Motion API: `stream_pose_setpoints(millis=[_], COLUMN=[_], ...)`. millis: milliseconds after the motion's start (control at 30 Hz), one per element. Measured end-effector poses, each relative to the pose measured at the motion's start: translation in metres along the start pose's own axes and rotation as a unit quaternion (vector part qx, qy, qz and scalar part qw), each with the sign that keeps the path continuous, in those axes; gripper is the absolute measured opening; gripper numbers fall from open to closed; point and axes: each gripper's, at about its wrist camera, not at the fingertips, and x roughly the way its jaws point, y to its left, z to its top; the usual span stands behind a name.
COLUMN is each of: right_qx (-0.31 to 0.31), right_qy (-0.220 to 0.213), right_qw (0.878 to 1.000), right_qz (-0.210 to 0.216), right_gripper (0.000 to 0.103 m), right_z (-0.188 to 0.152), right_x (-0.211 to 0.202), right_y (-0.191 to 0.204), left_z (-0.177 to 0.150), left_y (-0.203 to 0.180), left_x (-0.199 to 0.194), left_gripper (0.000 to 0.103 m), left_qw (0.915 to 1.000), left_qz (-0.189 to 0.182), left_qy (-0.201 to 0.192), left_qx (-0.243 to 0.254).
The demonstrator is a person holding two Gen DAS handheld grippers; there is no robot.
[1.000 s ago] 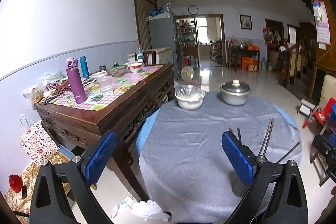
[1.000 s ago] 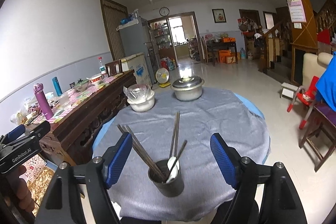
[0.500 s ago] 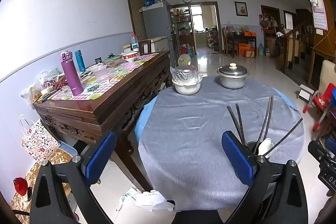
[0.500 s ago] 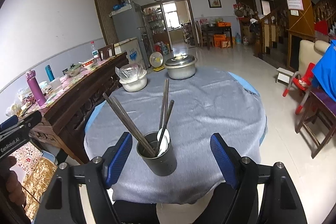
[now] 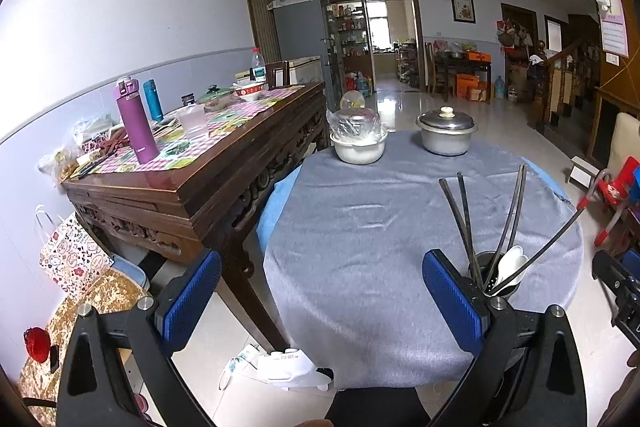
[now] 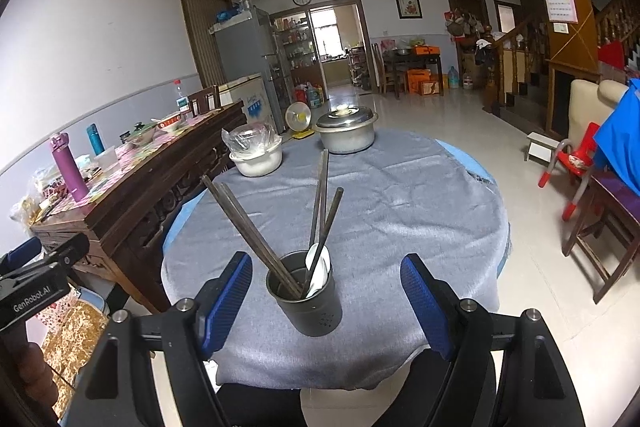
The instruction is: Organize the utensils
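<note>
A dark metal utensil holder (image 6: 308,295) stands near the front edge of the round grey-clothed table (image 6: 400,203). It holds several dark chopsticks (image 6: 248,231) and a white spoon (image 6: 318,269). My right gripper (image 6: 326,301) is open, with the holder between its blue pads, not touching. My left gripper (image 5: 320,301) is open and empty at the table's front left; the holder (image 5: 496,277) shows just past its right finger. The left gripper also shows at the left edge of the right wrist view (image 6: 40,275).
A lidded metal pot (image 6: 347,133) and a white bowl with a plastic bag (image 6: 256,155) stand at the table's far side. A wooden sideboard (image 5: 192,179) with bottles stands left. Chairs (image 6: 576,163) are at the right.
Both grippers have drawn back and tilted down. The table and holder now sit higher and fuller in view. The holder has come into the left wrist view. Both stay open.
</note>
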Motion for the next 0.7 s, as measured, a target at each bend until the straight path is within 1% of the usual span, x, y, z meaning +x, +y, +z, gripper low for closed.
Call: stream_pose_setpoints(millis=[700], right_qx=[-0.01], right_qy=[-0.003], right_qw=[1.0], right_qz=[-0.001], right_gripper=[0.08], right_z=[-0.002], right_x=[-0.001], right_y=[0.011], left_z=[-0.006], left_y=[0.002], left_x=[0.001], left_gripper=[0.1], left_qw=[1.0], left_qz=[-0.007], left_qy=[0.004], left_qx=[0.002])
